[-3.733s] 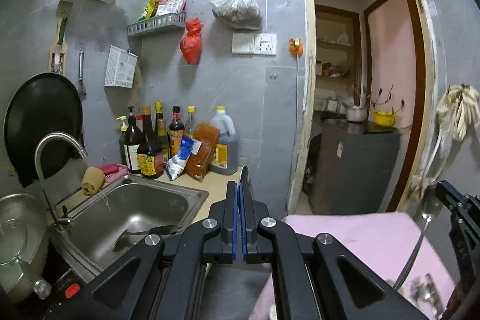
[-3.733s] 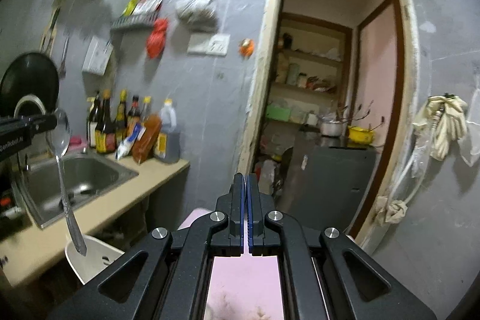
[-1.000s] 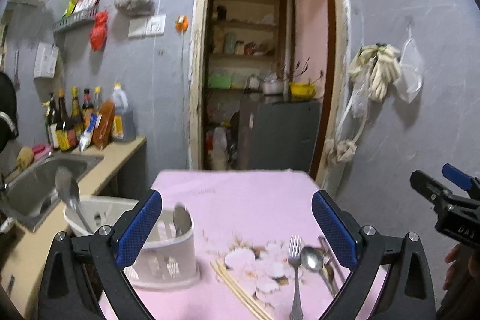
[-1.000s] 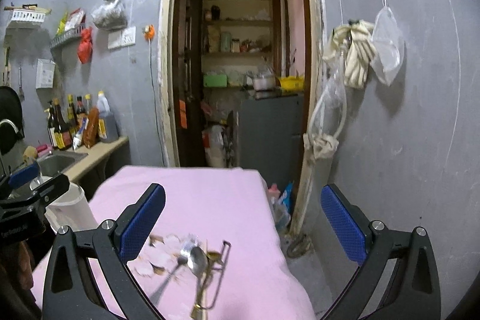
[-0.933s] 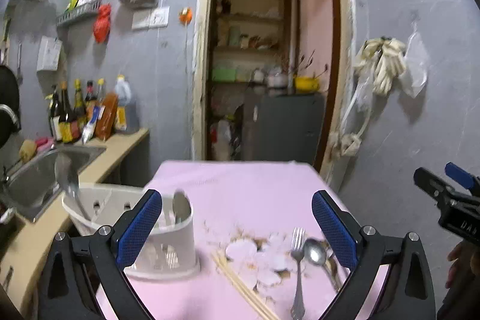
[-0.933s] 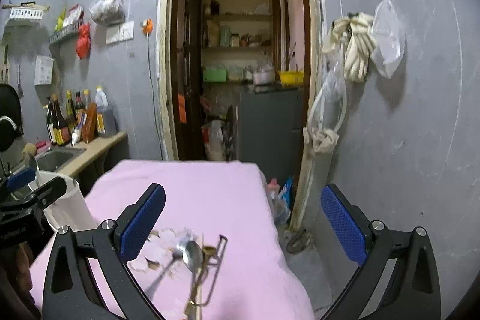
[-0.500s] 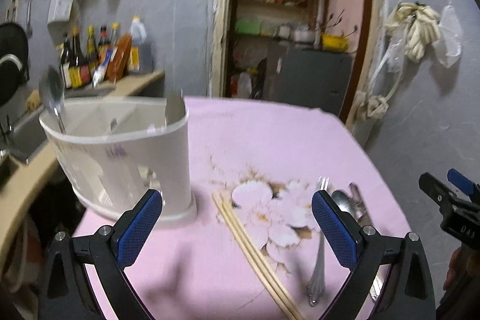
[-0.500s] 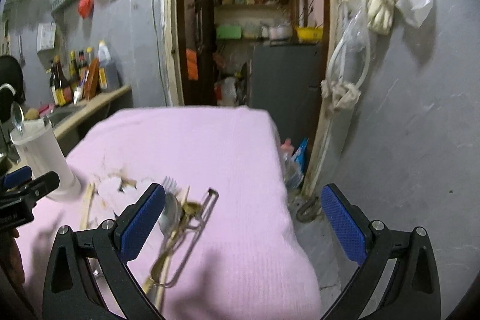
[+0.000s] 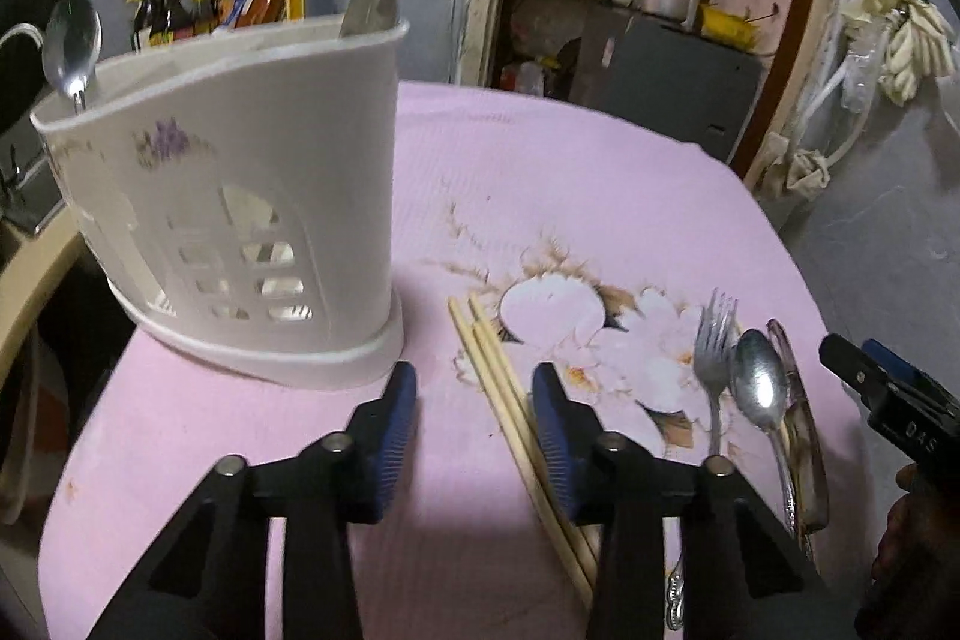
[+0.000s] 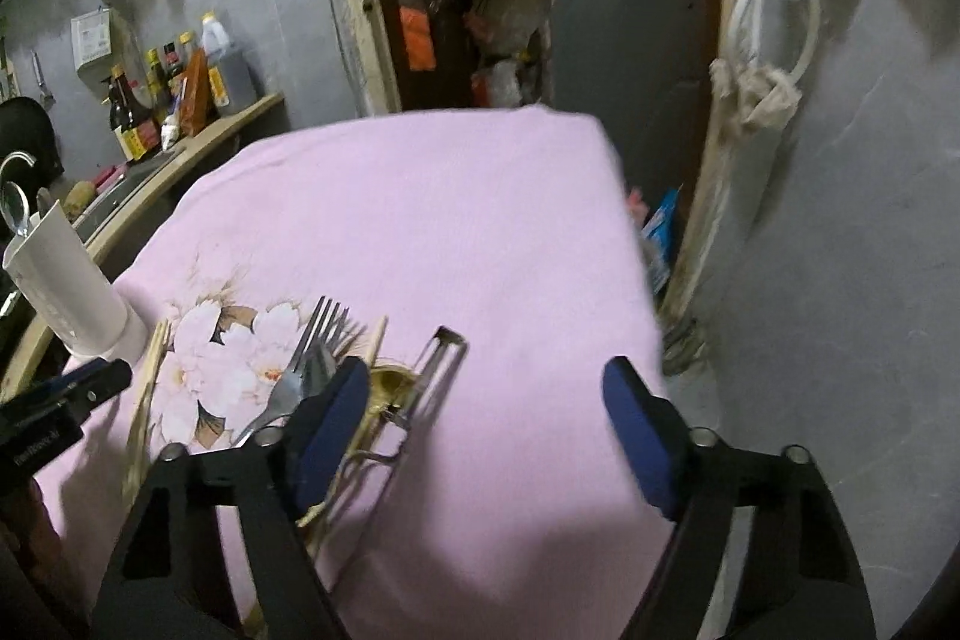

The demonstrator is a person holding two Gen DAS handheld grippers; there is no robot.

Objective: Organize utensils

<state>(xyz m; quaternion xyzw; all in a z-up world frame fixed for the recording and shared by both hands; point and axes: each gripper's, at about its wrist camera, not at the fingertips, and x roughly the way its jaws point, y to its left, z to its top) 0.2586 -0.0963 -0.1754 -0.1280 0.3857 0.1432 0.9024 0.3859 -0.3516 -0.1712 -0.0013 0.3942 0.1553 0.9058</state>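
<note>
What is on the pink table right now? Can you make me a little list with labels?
holder: white utensil caddy, upright, two spoons inside
chopsticks: wooden chopsticks flat on the pink tablecloth
fork: fork flat, beside the loose spoon
left gripper: left gripper jaws just closing, chopsticks between them, not pinched
right gripper: right gripper jaws just closing, nothing held

My left claw: matte black plastic arms, two fingers faced with ribbed blue pads.
My right claw: same black frame, smooth dark-blue pads.
Fastenings: round silver screws at each arm joint.
Markings: white lettering on the black bodies, too small to read.
</note>
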